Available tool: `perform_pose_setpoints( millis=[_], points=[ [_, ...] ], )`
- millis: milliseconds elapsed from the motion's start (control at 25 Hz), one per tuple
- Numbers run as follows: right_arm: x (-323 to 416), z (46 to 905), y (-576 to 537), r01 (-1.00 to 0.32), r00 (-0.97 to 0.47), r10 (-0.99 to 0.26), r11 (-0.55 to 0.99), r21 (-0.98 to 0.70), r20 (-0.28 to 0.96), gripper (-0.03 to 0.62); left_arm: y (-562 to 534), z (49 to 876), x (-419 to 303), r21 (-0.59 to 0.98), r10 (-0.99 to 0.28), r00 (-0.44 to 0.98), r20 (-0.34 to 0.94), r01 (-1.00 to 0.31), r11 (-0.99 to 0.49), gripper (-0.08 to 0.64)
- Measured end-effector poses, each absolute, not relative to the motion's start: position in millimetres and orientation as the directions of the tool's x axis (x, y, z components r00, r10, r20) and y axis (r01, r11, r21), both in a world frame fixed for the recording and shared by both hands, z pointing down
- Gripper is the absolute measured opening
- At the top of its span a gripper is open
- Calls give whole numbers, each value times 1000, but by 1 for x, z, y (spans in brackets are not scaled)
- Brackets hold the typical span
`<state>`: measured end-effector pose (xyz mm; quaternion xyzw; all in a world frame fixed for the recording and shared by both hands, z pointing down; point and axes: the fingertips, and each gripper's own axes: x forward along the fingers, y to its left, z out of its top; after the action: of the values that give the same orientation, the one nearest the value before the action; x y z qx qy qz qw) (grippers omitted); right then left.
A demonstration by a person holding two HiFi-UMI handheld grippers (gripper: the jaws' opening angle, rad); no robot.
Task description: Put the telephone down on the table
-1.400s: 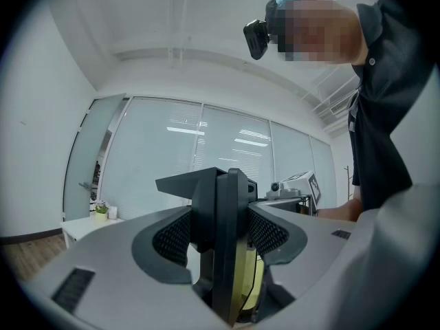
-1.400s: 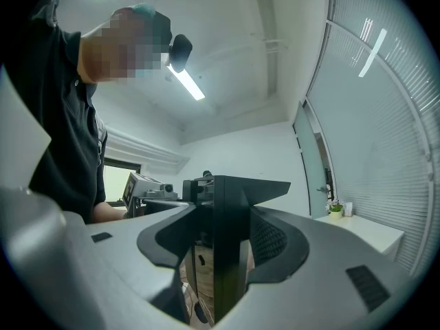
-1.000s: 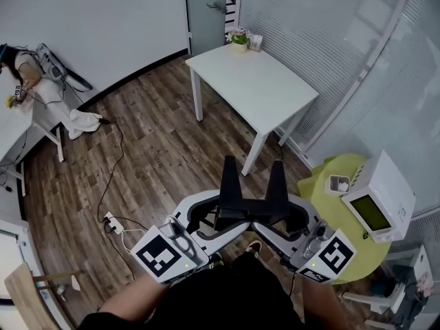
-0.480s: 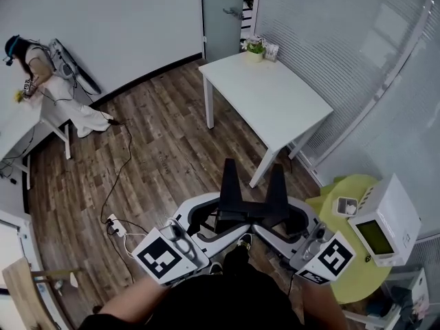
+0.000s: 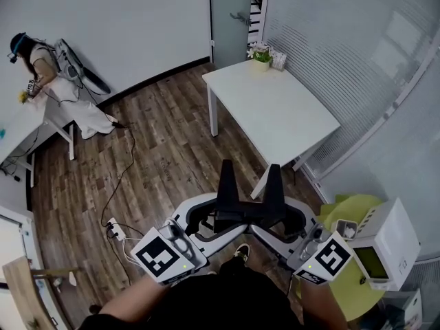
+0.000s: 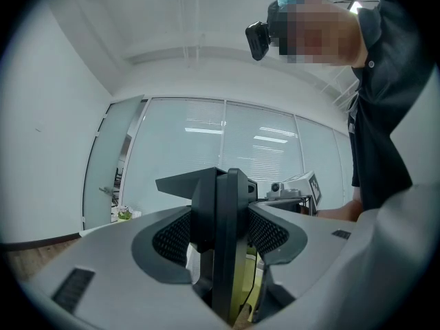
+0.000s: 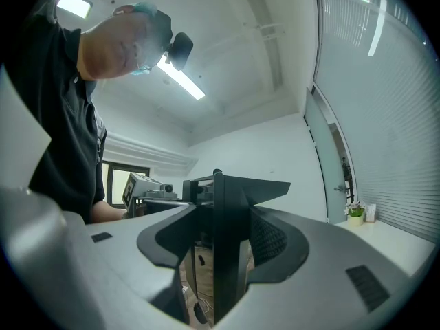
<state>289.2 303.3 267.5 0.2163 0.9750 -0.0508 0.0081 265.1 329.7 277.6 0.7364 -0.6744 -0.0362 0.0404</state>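
Short of the white table, my left tongs and right tongs are both clamped on the black telephone.

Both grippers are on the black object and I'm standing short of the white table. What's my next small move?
Probably carry the black object forward, level, until it is over the white table. It hangs above the wooden floor, clamped between the left gripper and right gripper, and the table lies ahead, so lowering now would miss it.
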Motion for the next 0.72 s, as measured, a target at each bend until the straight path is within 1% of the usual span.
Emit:
perform_pose_setpoints(
  millis=[720],
  points=[
    [232,263,210,474,-880,473,875,-97,-37,242,238,274,210,94,-999,35,20,-995,-33,255]
  ],
)
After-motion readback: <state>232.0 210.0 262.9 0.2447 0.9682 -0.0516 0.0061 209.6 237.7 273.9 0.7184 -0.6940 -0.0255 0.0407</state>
